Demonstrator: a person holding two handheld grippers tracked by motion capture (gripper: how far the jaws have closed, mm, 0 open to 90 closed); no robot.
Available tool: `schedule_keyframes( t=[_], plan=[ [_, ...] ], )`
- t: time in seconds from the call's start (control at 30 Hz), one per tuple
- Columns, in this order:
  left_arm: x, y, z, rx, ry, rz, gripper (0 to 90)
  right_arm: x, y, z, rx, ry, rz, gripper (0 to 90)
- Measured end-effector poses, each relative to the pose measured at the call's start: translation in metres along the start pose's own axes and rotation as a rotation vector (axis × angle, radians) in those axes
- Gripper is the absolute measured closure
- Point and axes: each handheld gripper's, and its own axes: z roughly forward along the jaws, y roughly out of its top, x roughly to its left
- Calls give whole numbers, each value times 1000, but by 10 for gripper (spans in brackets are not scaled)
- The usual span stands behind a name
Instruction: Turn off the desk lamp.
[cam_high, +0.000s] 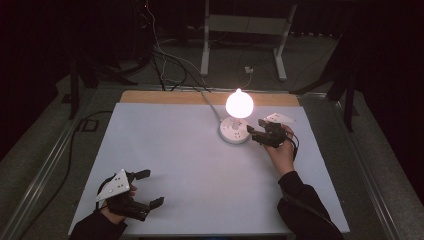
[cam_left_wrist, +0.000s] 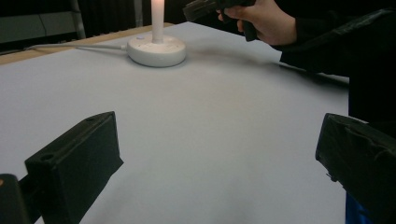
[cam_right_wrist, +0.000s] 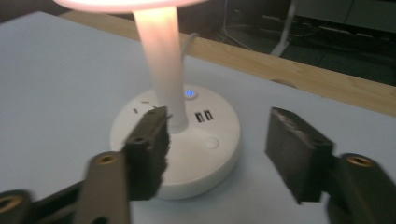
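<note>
a small lamp stands lit on the bench, just ahead of the right gripper. its round white base is smooth plastic, with a blue-lit button, two small slots and a plain round button on top; a slim glowing stem rises to a bright rounded shade. a white cord leaves the base away from the gripper. the right gripper is wide open, holding nothing, its blocky black jaws over the base's near edge. the left gripper, well apart from the lamp, is spread wide and empty over the matte white bench top.
</note>
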Motion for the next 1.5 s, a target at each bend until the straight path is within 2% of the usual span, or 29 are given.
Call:
schedule_keyframes(
  t=[0.07, 0.17, 0.2, 0.27, 0.33, 0.4, 0.5, 0.53, 0.63, 0.77, 0.87, 1.0, 1.13, 1.2, 1.43, 1.5],
  plan=[
    [0, 0, 0, -3, 0, -3, 5, -1, -1, 2, 7, -2, 6, 455],
    [0, 0, 0, -2, 0, 0, 5, -4, -2, 6, 25, -4, 23, 561],
    [0, 0, 0, -1, 1, 0, 5, -4, -3, 9, 35, -7, 20, 640],
    [0, 0, 0, -1, 1, 0, 5, -4, -2, 11, 46, -1, 25, 646],
    [0, 0, 0, -1, 2, 0, 5, -4, -2, 14, 55, -6, 18, 701],
    [0, 0, 0, -1, 2, 0, 5, -4, -2, 17, 67, 4, 32, 722],
    [0, 0, 0, 0, 3, -1, 5, -3, -3, 22, 82, -4, 35, 781],
    [0, 0, 0, 0, 4, -1, 5, -2, -4, 24, 87, -21, 27, 824],
    [0, 0, 0, -1, 3, -3, 5, -4, -4, 29, 95, -52, 60, 895],
    [0, 0, 0, -1, 3, -5, 5, -4, -3, 30, 88, -40, 96, 896],
    [0, 0, 0, 1, 3, -2, 5, -1, -3, 35, 93, -43, 87, 896],
    [0, 0, 0, 0, 4, -4, 5, -2, -4, 39, 88, -33, 119, 897],
    [0, 0, 0, -1, 4, -2, 5, 3, -5, 43, 93, -38, 104, 896],
    [0, 0, 0, -1, 5, -2, 5, 3, -7, 45, 89, -23, 125, 896],
    [0, 0, 0, 2, 3, 1, 5, 7, -7, 49, 98, -30, 102, 896],
    [0, 0, 0, 3, 4, -1, 5, 6, -7, 49, 94, -31, 108, 896]
  ],
)
